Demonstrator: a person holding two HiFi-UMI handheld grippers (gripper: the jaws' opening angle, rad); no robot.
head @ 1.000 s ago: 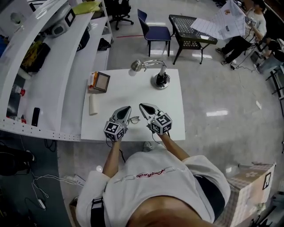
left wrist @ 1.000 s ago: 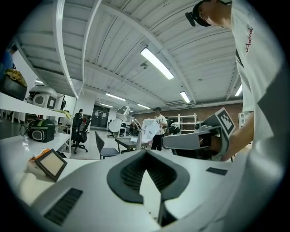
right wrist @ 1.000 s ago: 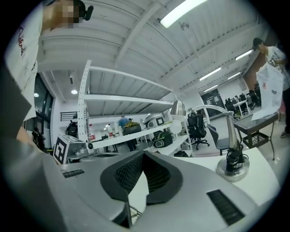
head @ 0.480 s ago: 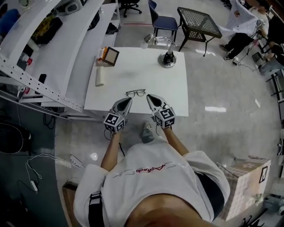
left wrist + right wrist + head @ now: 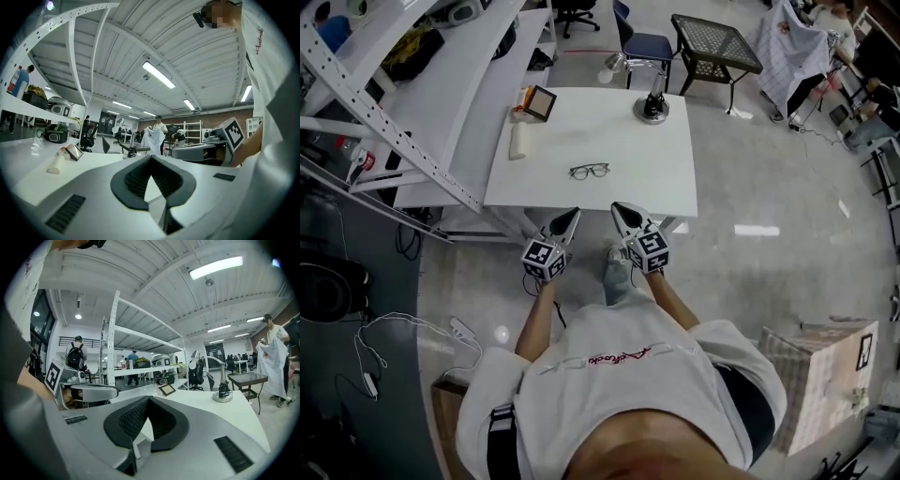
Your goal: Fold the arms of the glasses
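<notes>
A: Backward off the worktop [image 5: 661, 173] both have come since a second ago; left hand-held gripper [image 5: 570, 217] and right hand-held gripper [image 5: 620, 208] hover over the floor [image 5: 750, 281], jaws closed, empty.
B: Glasses [image 5: 590, 171]?
A: Alone mid-worktop, well apart from both; arms too small to read; best to retreat level, clear of the edge.

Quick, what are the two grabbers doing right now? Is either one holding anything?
Left gripper: closed, holding nothing.
Right gripper: closed, holding nothing.
The glasses lie on the table, away from both.
</notes>
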